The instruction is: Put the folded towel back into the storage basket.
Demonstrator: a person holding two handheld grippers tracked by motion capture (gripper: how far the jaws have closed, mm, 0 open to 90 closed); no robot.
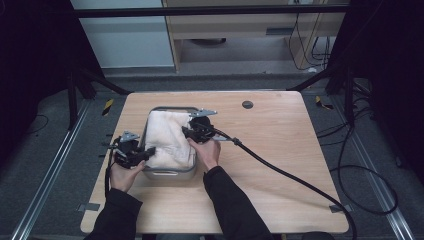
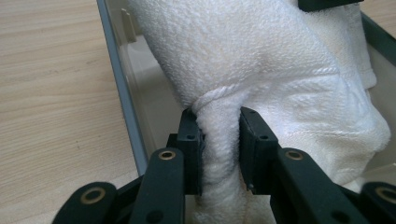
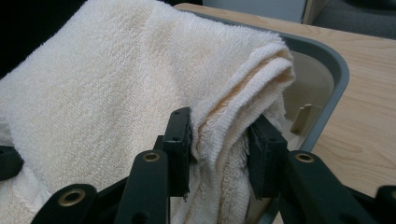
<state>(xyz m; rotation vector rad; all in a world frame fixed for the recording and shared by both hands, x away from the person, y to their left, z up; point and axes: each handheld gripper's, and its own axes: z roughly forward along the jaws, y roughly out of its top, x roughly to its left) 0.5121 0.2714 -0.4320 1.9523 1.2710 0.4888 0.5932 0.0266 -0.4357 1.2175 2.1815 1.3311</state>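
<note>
Left gripper [image 2: 219, 149]: jaws nearly closed, pinching a bunched fold of the white towel [image 2: 280, 79] between the pads, cloth squeezed into a narrow column. Right gripper [image 3: 219, 154]: jaws a little wider apart, clamped across a thick stack of folded towel edges [image 3: 116, 88]. Seen from above, the left gripper [image 1: 145, 154] sits at the near left corner of the grey tub [image 1: 170, 175], the right gripper [image 1: 189, 132] at the tub's right rim. Towel [image 1: 167, 137] is draped in and over the tub, covering most of its opening. Left hand [image 1: 122, 175] and right hand [image 1: 206, 152] grip the tools, dark sleeves behind. Tub stands on the wooden table [image 1: 280, 150], left of centre; a black cable [image 1: 280, 172] trails from the right gripper across the tabletop.
</note>
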